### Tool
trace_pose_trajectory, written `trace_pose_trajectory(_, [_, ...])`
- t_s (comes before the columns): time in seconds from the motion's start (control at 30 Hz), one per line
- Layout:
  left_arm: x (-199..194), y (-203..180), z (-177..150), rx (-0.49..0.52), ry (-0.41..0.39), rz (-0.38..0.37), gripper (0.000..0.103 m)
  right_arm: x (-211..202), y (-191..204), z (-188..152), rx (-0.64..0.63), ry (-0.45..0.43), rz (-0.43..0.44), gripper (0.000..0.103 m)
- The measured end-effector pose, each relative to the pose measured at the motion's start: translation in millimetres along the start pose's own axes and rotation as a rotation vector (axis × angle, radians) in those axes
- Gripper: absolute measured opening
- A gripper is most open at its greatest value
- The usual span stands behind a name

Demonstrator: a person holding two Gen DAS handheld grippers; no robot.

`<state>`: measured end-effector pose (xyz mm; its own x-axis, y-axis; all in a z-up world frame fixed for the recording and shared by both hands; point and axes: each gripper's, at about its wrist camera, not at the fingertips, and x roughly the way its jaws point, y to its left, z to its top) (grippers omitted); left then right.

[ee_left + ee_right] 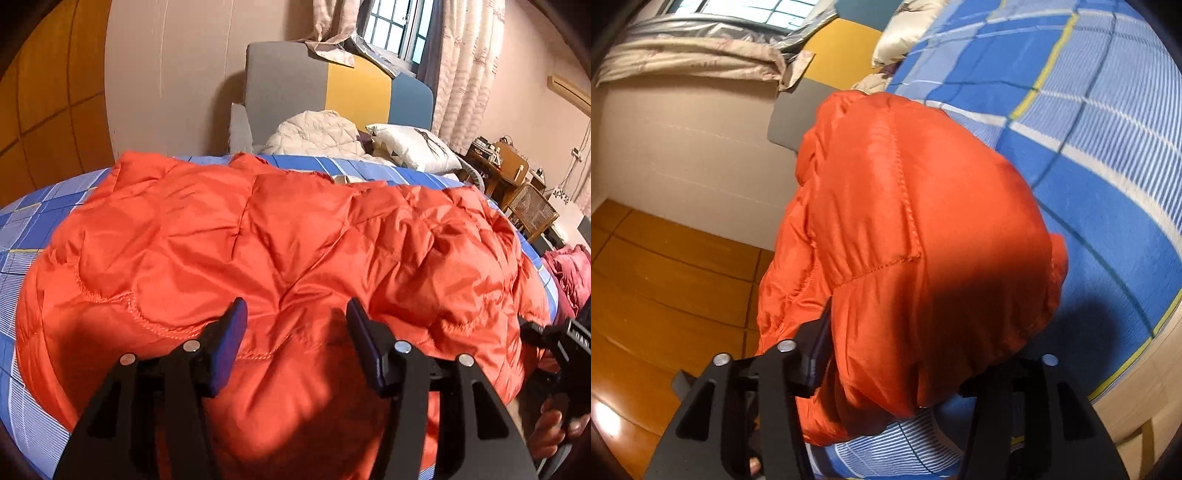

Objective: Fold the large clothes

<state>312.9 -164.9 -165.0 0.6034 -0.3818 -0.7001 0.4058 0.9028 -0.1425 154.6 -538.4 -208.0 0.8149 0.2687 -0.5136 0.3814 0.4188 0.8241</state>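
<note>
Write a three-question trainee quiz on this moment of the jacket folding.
1. True or false: the left gripper is clamped shut on the orange jacket.
2. Multiple choice: what does the jacket lie on? A) a wooden floor B) a blue checked bed sheet C) a grey chair seat
3. Fill in: at the far end of the bed, next to the cream quilted garment, lies a white ___.

Key
1. False: its jaws stand open above the jacket, with neither pad pressing on the fabric.
2. B
3. pillow
</note>
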Motion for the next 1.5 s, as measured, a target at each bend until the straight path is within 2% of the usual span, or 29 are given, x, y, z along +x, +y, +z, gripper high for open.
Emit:
trace_pose_trajectory(0.17, [1, 4, -3, 0.024, 0.003, -0.009, 0.055, 2, 7, 3, -0.012, -0.006, 0.005, 0.051])
trace_pose_trajectory(0.3, [4, 8, -2, 0.015, 0.005, -0.021, 0.055, -3, 22, 3, -0.076, -0.016, -0.01, 0.041])
trace_pose_trajectory(0.53, [8, 16, -3, -0.007, 0.01, -0.042, 0.055, -15, 76, 0, -0.263, -0.036, -0.018, 0.033])
trace_pose_trajectory(0.87, [14, 29, 0, -0.048, 0.022, -0.087, 0.054, -12, 151, -10, -0.466, -0.025, 0.005, 0.031])
trace_pose_trajectory(1.17, [19, 42, 0, -0.094, 0.031, -0.131, 0.053, 16, 225, -37, -0.674, 0.033, 0.005, 0.031])
trace_pose_trajectory(1.4, [14, 54, 1, -0.112, 0.056, -0.174, 0.053, 36, 251, -54, -0.775, 0.061, -0.031, 0.031])
trace_pose_trajectory(1.5, [-6, 76, 4, -0.138, 0.061, -0.205, 0.055, 42, 258, -58, -0.814, 0.071, -0.045, 0.031])
